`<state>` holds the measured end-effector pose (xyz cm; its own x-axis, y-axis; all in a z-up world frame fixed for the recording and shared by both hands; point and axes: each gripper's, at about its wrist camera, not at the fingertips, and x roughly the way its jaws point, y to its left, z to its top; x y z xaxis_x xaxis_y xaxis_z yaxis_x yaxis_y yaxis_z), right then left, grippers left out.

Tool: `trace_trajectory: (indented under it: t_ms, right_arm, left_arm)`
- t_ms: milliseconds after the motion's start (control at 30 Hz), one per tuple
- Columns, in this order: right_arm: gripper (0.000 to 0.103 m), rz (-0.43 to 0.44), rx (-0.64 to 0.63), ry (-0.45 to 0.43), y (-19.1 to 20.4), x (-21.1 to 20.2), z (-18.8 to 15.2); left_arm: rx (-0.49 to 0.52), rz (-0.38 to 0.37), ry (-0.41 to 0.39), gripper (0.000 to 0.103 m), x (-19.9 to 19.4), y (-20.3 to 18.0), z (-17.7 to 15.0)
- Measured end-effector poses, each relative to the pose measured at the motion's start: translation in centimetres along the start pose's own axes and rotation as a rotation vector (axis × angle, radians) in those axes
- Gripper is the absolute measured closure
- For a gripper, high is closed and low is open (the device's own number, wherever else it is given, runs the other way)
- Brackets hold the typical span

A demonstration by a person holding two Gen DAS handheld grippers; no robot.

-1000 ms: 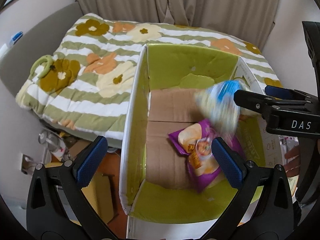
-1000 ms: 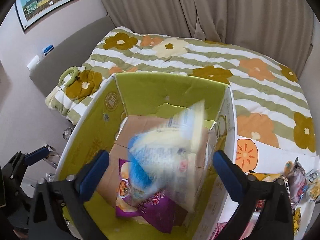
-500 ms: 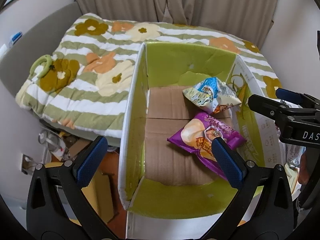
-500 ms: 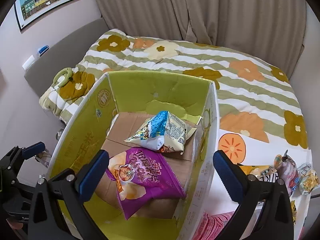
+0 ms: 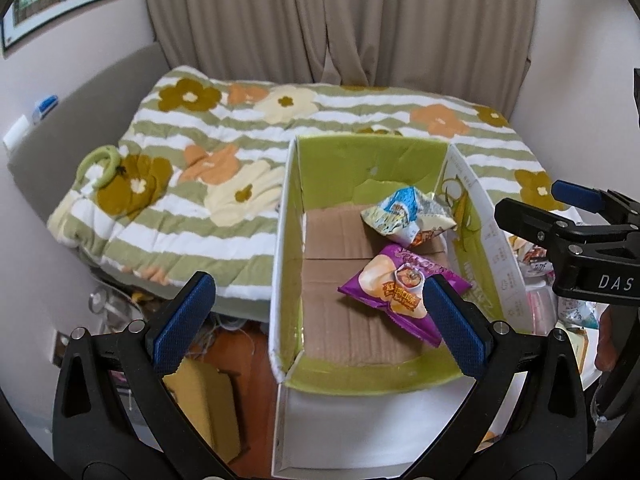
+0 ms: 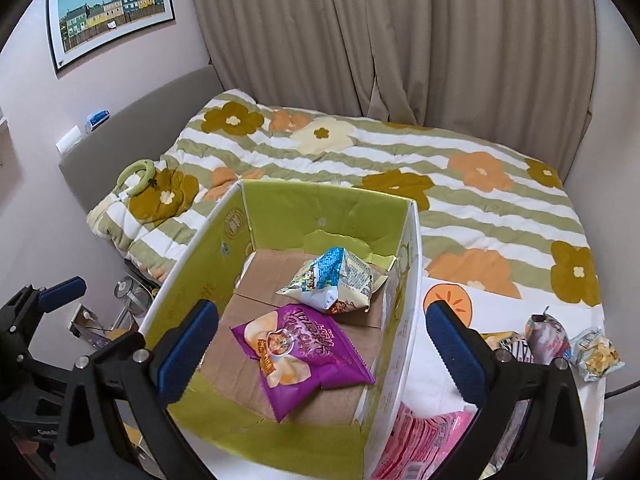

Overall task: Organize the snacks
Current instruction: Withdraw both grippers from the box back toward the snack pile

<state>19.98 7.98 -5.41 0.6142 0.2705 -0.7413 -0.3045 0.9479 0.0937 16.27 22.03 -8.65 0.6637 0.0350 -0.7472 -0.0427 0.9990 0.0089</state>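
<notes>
Since a second ago the blue-and-white snack bag (image 6: 334,282) has landed in the cardboard box (image 6: 200,256), beside the purple chip bag (image 6: 300,354). Both claws spread, empty — right claw (image 6: 322,348), left claw (image 5: 320,320). Several packets (image 6: 560,340) remain outside on the counter (image 6: 440,364).

"DAS" — white letters on right tongs (image 5: 576,216).
</notes>
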Motion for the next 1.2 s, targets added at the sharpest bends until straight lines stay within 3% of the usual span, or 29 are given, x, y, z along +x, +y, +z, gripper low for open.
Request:
trace_trajectory:
  t_ms: [267,567,900,1200]
  right_arm:
    - [0.000,-0.031,0.041,-0.067,0.3,-4.8,-1.6]
    - [0.000,-0.150,0.111,-0.138,-3.2,-11.4,-4.4]
    - [0.000,-0.221,0.216,-0.140,-12.2,-15.5,-8.5]
    - [0.000,-0.218,0.200,-0.097,-21.0,-17.4,-12.7]
  left_arm:
    - [0.028,-0.019,-0.084,0.000,-4.3,-0.3,-0.1]
    - [0.081,-0.131,-0.153,0.000,-7.2,-3.7,-0.2]
    - [0.128,-0.219,-0.152,0.000,-8.0,-12.6,-1.5]
    - [0.126,-0.249,-0.063,0.000,-6.5,-23.9,-4.7]
